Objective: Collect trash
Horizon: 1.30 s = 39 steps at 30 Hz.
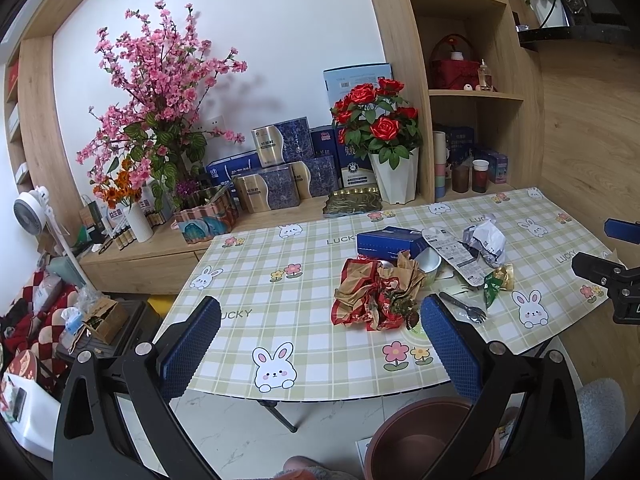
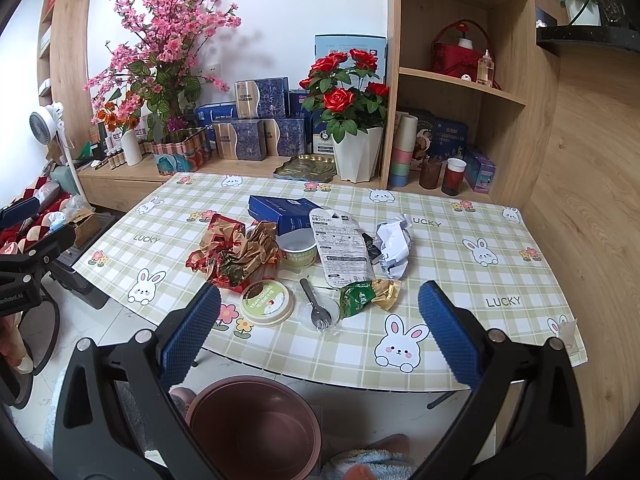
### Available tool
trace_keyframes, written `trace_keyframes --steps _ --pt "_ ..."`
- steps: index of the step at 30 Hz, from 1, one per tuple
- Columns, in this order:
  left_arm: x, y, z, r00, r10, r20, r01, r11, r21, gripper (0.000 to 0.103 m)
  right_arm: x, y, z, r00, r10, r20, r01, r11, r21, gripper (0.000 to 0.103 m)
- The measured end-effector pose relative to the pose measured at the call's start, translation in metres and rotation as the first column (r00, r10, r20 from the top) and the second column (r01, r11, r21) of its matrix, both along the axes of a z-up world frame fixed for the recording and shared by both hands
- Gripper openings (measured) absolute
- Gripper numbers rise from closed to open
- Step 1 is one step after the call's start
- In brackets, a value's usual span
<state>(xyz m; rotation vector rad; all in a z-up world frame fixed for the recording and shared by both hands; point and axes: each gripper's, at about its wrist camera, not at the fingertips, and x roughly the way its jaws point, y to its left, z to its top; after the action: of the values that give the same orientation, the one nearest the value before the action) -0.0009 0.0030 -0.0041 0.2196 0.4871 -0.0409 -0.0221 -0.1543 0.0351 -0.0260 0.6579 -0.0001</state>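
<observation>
Left wrist view: left gripper [image 1: 320,340] held above the near table edge, jaws wide apart and empty; beyond, on the checked tablecloth [image 1: 272,248], a heap of trash — crumpled red-and-gold wrapper [image 1: 372,300], blue box [image 1: 392,242], white printed card [image 1: 454,254], crumpled white paper [image 1: 486,242], green-and-gold wrapper [image 1: 496,282], plastic spork [image 1: 466,308]. Cup [image 1: 430,264] half hidden behind the wrapper; round lid almost wholly masked by the right finger. Brown bin [image 1: 424,436] on the floor below the table edge, cut off by the frame and the gripper. Right wrist view: right gripper [image 2: 319,330] likewise spread open and holding nothing, over the table's near edge; here shown plainly, the yogurt lid [image 2: 267,304] lying flat just beside the spork [image 2: 316,308], the cup [image 2: 298,250] open and upright behind it, and the bin [image 2: 256,424] with its inside bare. Print on card and lid too small to read surely.
</observation>
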Motion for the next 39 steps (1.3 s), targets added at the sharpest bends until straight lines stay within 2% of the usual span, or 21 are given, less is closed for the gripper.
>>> trace_keyframes --steps 10,14,20,23,28,29,31,35,37,39 --pt "-0.006 0.003 -0.001 1.0 0.022 0.008 -0.022 1.0 -0.001 0.098 -0.003 0.0 -0.004 1.0 -0.022 -0.008 0.021 0.999 -0.024 0.097" --pt "0.001 0.003 -0.012 0.999 0.013 -0.036 -0.013 1.0 0.01 0.098 0.0 -0.004 -0.011 0.999 -0.041 -0.018 0.04 0.999 -0.029 0.098" --pt "0.011 0.004 -0.035 0.999 -0.014 -0.05 0.015 1.0 0.015 0.098 0.009 -0.016 -0.035 0.996 -0.042 -0.079 0.043 0.999 0.015 0.098" --pt "0.017 0.002 -0.051 0.995 -0.021 -0.094 0.024 0.999 0.026 0.098 0.011 -0.019 -0.05 0.993 -0.046 -0.11 0.05 0.998 0.034 0.098" --pt "0.038 0.008 -0.075 0.979 -0.021 -0.203 0.01 0.999 -0.053 0.098 0.019 -0.027 -0.073 0.987 -0.048 -0.153 0.063 0.994 0.091 0.098" --pt "0.045 0.01 -0.08 0.97 -0.032 -0.24 0.011 0.996 -0.09 0.098 0.02 -0.027 -0.077 0.987 -0.042 -0.156 0.058 0.994 0.097 0.098" --pt "0.054 0.009 -0.086 0.964 -0.069 -0.256 0.036 0.991 -0.131 0.098 0.025 -0.028 -0.087 0.984 -0.037 -0.174 0.054 0.994 0.093 0.098" --pt "0.066 -0.009 -0.096 0.968 -0.118 -0.221 0.105 0.992 -0.071 0.097 0.033 -0.032 -0.105 0.979 -0.031 -0.203 0.055 0.992 0.117 0.098" --pt "0.08 -0.019 -0.104 0.953 -0.172 -0.249 0.153 0.984 -0.093 0.088 0.038 -0.035 -0.112 0.976 -0.032 -0.216 0.061 0.989 0.133 0.098" --pt "0.096 -0.032 -0.112 0.939 -0.221 -0.263 0.2 0.974 -0.106 0.086 0.042 -0.038 -0.117 0.976 -0.038 -0.212 0.068 0.988 0.136 0.097"
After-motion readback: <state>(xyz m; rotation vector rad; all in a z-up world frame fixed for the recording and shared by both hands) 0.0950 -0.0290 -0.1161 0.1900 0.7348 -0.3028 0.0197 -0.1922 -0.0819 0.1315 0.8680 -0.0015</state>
